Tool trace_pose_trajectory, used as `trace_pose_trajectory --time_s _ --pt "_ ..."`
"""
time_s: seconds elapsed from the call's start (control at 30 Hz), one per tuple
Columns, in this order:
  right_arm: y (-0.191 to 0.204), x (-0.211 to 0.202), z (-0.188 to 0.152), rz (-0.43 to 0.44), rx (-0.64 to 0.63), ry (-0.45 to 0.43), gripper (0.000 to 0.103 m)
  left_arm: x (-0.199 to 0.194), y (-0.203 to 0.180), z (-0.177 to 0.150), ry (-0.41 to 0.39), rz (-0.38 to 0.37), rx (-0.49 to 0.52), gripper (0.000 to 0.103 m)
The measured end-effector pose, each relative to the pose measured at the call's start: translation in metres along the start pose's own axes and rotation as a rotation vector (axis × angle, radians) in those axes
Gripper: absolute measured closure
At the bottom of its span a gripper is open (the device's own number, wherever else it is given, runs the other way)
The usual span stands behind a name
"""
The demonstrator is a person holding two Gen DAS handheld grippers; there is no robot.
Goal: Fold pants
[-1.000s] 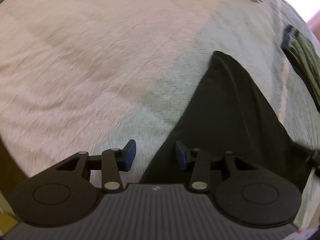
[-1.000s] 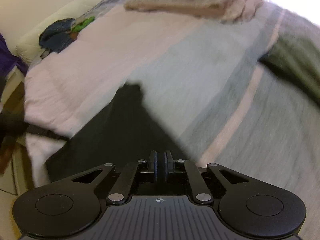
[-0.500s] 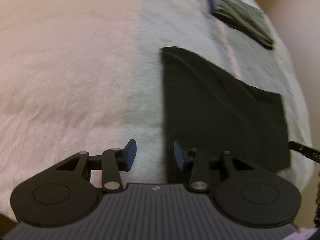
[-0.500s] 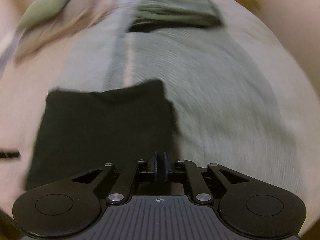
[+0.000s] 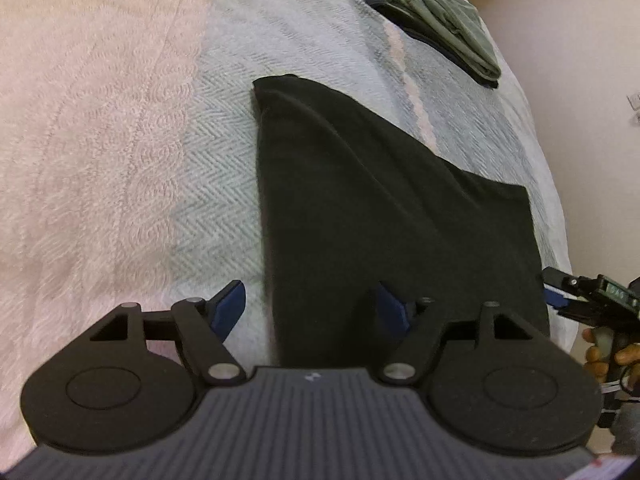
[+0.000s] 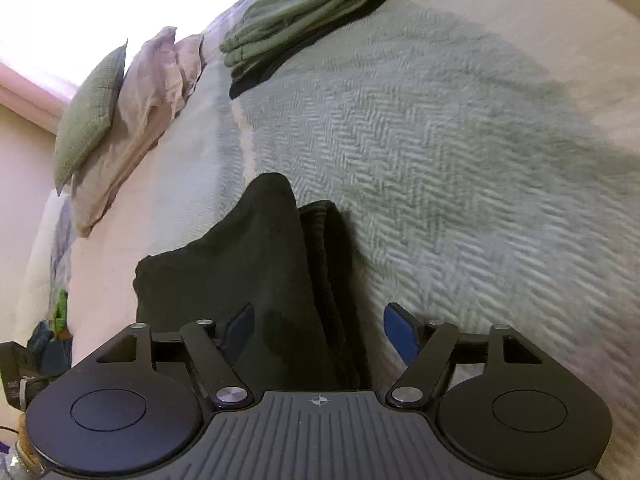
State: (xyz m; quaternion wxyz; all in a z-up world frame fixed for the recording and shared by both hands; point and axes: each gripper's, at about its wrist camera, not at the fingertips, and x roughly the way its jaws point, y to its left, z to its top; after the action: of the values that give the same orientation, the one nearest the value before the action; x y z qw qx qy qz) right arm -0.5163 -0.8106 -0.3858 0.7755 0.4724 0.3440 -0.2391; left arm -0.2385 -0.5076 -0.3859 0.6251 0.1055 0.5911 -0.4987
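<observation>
Pants (image 5: pixel 384 208) lie on the bed (image 5: pixel 120 128) already folded into a flat dark rectangle, both claws, left (image 5: pixel 310 306) and right (image 6: pixel 320 330), opening empty above its near edge, perhaps one fold remaining.

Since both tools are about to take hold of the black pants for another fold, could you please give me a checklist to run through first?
1. Left tool jaws opening, nothing pinched: ok.
2. Right tool jaws opening, pads clear of cloth: ok.
3. Black pants lie flat on the blanket: ok.
4. Pants edge sits between the right tool's pads: ok.
5. Folded green clothes lie apart from the pants: ok.
6. Layers aligned underneath: cannot tell.
</observation>
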Motion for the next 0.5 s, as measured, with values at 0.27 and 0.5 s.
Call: trace_pose_trajectory --time_s 0.27,0.5 --pt "-0.038 0.056 0.023 0.206 0.061 0.167 0.033 0.034 0.014 0.011 0.036 -0.15 -0.081 0.035" --pt "-0.045 0.087 0.037 0.288 0.056 0.248 0.031 0.051 0.02 0.01 0.016 -0.205 -0.142 0.035"
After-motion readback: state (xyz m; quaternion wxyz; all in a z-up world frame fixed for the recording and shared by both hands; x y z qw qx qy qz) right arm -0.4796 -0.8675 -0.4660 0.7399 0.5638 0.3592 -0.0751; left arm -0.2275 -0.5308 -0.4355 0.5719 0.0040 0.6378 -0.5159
